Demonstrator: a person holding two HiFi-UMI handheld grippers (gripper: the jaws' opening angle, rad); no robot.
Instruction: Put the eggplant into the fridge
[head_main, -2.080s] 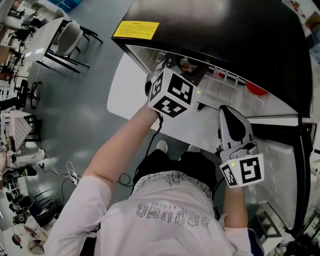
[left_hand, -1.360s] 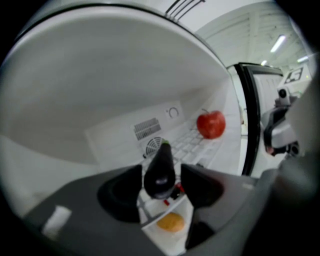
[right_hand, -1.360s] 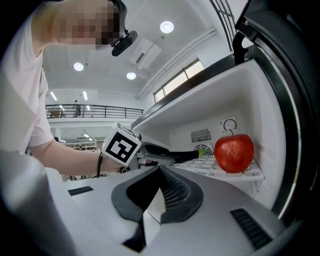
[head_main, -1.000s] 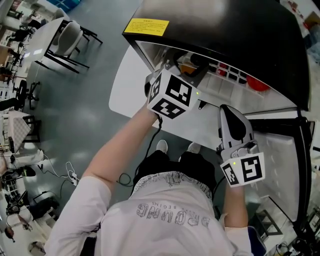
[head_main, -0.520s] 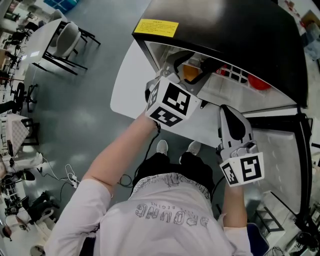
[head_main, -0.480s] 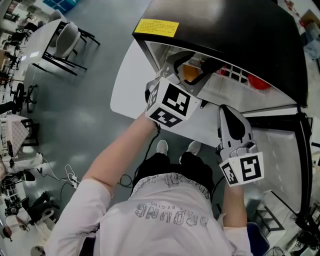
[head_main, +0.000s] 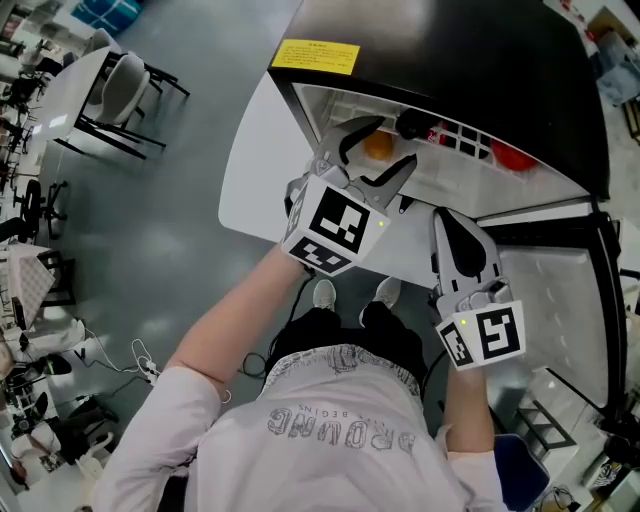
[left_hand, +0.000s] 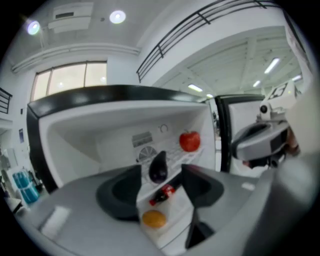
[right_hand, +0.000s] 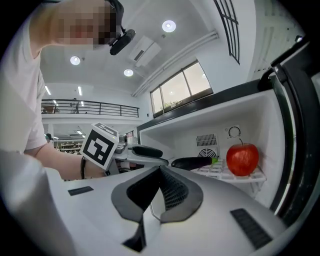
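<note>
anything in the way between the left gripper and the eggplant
Nothing visible. The left gripper is open and empty, and the eggplant lies on the wire shelf straight beyond its jaws; a bottle and an orange sit lower.

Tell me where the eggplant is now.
In the left gripper view, the eggplant lies inside the fridge on its wire shelf, left of the red apple.

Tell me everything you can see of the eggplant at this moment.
The eggplant is dark purple, glossy, smooth and elongated, with a green stem cap at one end. It lies on its side on the white wire shelf inside the open fridge, beside the red apple and apart from it. Nothing holds it.
</note>
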